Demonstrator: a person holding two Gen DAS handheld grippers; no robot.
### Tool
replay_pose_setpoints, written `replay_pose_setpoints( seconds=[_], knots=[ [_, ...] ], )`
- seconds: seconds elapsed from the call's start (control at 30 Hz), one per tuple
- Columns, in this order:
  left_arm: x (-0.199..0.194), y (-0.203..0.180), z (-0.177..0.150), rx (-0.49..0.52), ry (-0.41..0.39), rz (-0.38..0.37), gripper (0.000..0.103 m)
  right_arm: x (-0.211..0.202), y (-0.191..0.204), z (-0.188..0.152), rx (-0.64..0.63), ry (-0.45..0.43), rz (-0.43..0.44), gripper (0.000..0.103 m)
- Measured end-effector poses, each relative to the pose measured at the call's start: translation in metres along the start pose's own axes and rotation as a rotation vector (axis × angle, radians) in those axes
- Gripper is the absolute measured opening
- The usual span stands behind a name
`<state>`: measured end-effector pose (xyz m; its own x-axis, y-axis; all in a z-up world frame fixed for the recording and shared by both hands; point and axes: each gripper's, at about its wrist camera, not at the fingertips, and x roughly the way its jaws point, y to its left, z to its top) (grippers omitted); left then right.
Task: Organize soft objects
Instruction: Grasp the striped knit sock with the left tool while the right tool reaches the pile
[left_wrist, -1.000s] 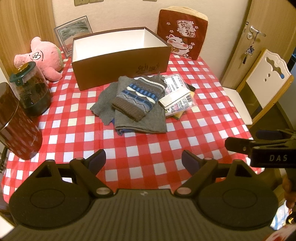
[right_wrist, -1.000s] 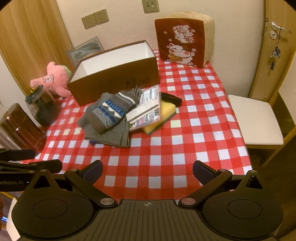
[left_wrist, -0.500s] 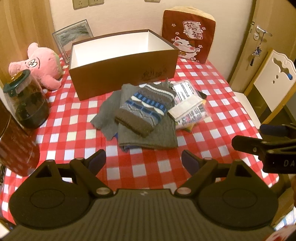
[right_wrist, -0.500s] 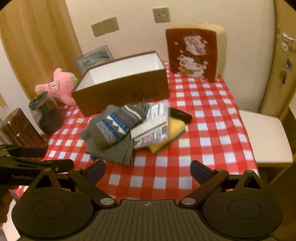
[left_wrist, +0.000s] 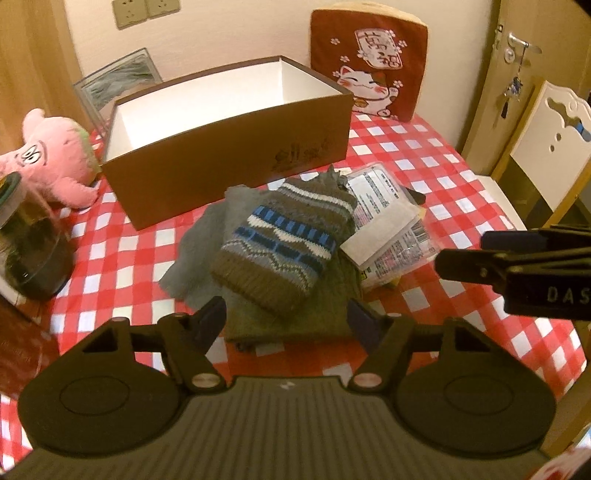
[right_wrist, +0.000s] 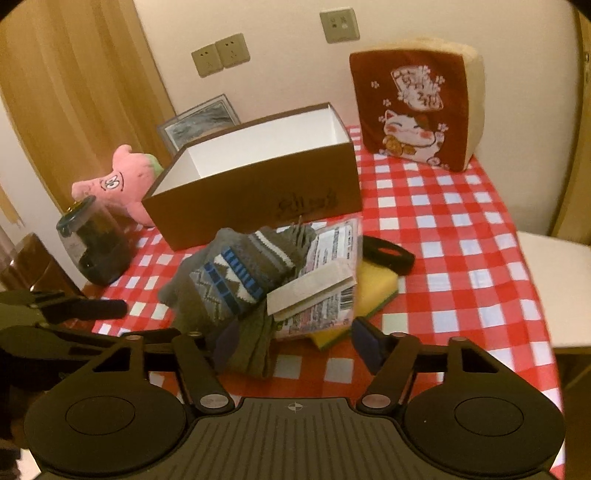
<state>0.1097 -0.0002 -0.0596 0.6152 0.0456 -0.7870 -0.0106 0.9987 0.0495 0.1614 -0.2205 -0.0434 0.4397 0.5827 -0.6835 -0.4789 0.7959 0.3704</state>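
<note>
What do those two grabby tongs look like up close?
Both are matte black plastic. The left tongs have two dark blue pads, two round discs on the body, a ribbed grey middle panel and small silver pivot screws. The right tongs look the same. Seen from the side, the right one has white letters "DAS". No cables or sleeves show.

Both tongs gape wide and hold nothing: left tongs (left_wrist: 286, 321), right tongs (right_wrist: 295, 341).
</note>
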Motion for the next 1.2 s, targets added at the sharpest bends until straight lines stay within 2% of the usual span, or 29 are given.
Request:
replay_pose_setpoints(
  seconds=[0.23,0.47,0.77,0.87,0.93,0.97,1.0,1.2],
  knots=[
    [0.028,-0.006,0.009,0.058,0.013,0.012,0.070,0.026,-0.009,0.009,0.052,0.035,0.026,0.063],
    [0.058,-0.010,0.012,0.135,0.039,0.057,0.070,0.045,-0.017,0.013,0.089,0.059,0.038,0.063],
    [0.086,-0.020,0.011,0.268,0.038,0.094,0.069,0.062,-0.024,0.018,0.138,0.082,0.049,0.063],
    [0.090,-0.019,0.011,0.271,0.038,0.078,0.057,0.067,-0.026,0.019,0.151,0.093,0.049,0.063],
    [0.090,-0.016,0.013,0.258,0.036,0.056,0.032,0.070,-0.027,0.019,0.156,0.100,0.049,0.063],
    [0.089,-0.013,0.014,0.248,0.030,0.035,0.026,0.071,-0.027,0.019,0.162,0.103,0.050,0.063],
    [0.088,-0.012,0.015,0.236,0.024,0.023,0.016,0.072,-0.028,0.019,0.167,0.106,0.051,0.063],
    [0.073,0.006,0.024,0.099,0.004,-0.005,0.012,0.081,-0.027,0.022,0.195,0.119,0.054,0.063]
  ],
)
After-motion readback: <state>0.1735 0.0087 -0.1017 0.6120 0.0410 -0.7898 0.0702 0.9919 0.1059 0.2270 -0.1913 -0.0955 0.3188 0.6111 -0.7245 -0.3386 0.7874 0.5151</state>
